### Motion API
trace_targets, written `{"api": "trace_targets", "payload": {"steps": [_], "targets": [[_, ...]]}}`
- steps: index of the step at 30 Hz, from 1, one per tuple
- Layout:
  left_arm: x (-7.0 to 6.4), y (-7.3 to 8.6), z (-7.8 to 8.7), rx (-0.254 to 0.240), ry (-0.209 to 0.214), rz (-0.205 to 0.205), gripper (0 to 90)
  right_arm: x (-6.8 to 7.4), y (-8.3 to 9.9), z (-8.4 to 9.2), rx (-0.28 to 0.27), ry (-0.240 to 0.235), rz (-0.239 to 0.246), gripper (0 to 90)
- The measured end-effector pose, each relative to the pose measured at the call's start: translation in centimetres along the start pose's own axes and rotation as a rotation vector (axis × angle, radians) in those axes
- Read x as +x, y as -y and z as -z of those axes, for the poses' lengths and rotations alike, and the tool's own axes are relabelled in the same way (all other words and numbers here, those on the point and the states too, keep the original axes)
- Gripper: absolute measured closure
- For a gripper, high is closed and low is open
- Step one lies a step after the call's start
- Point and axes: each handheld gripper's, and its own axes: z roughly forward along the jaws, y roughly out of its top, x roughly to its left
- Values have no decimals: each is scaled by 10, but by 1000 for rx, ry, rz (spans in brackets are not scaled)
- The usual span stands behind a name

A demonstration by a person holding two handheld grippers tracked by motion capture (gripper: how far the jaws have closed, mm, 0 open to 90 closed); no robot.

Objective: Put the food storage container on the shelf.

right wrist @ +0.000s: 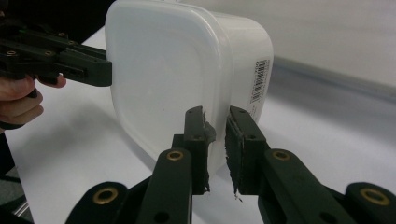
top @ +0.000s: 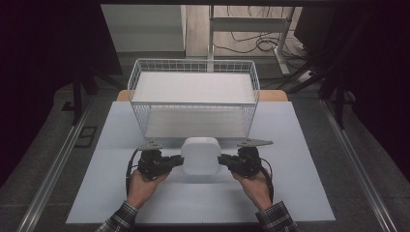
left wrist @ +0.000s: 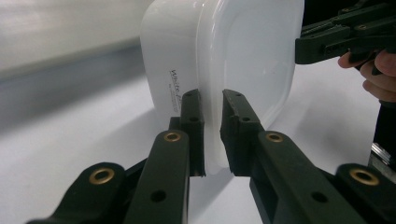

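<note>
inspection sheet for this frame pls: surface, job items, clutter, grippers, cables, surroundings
Surface: white table top, wooden edge behind.
Job's things: white lidded plastic container, held between both grippers; white wire basket behind it.
Clutter: nothing seen.
Grippers: left gripper shut on container's rim; right gripper shut on opposite rim.
Cables: black cable trailing from left gripper; floor cables behind.
Surroundings: desk frame, dark floor.

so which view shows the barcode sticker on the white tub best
The right gripper view: the barcode sticker faces it on the white tub. The left gripper view shows the opposite side's printed writing; the high view shows just the tub's top.
</note>
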Motion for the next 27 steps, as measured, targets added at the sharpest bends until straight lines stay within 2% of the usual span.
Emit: {"api": "trace_targets", "payload": {"steps": [10,15,19,23,27], "targets": [[11,-19,3,-32,-30,-13,801,-4,-21,-7,-45,4,40,779],[23,-34,-4,-47,-40,-11,800,-14,-43,-17,-59,31,67,776],[36,-44,-13,-41,-47,1,799,-22,-50,-24,-63,37,59,776],[51,-49,-24,-27,-58,25,797,-33,-54,-40,-61,41,31,775],[55,-49,-30,-18,-68,45,795,-39,-54,-48,-54,39,11,774]]}}
